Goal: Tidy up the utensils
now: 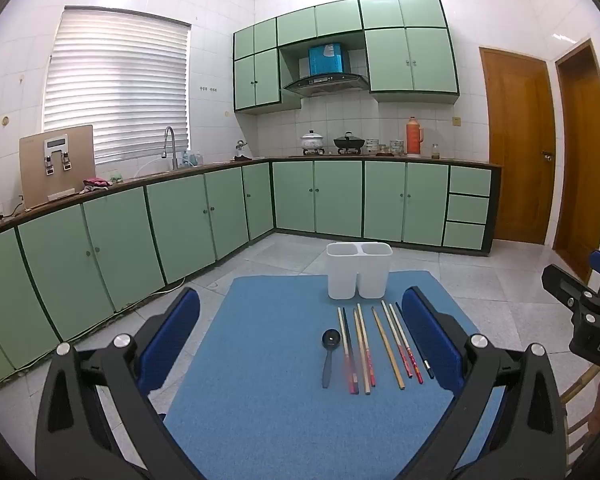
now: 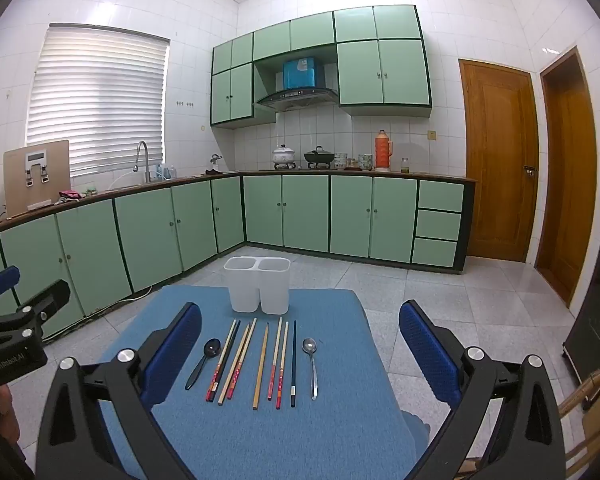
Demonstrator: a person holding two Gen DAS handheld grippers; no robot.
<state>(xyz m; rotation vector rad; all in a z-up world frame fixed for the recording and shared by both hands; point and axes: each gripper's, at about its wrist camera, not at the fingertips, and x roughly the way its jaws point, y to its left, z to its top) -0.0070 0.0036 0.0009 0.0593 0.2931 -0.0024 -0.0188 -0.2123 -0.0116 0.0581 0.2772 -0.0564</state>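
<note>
A small table under a blue cloth (image 1: 276, 408) (image 2: 340, 420) carries a white two-compartment holder (image 1: 358, 270) (image 2: 259, 285) at its far edge. In front of the holder lie several chopsticks (image 1: 380, 346) (image 2: 256, 360) side by side. A black spoon (image 1: 329, 354) (image 2: 204, 362) lies to their left and a metal spoon (image 2: 312, 364) to their right. My left gripper (image 1: 300, 340) hangs open above the near table. My right gripper (image 2: 300, 344) is open too, with nothing between its blue pads. Each gripper also shows at the edge of the other's view.
Green cabinets (image 1: 180, 220) run along the left and far walls under a counter with a sink tap (image 1: 170, 144), pots (image 1: 348, 142) and an orange flask (image 1: 414, 136). Two wooden doors (image 1: 516, 144) stand at the right. Tiled floor (image 2: 460, 304) surrounds the table.
</note>
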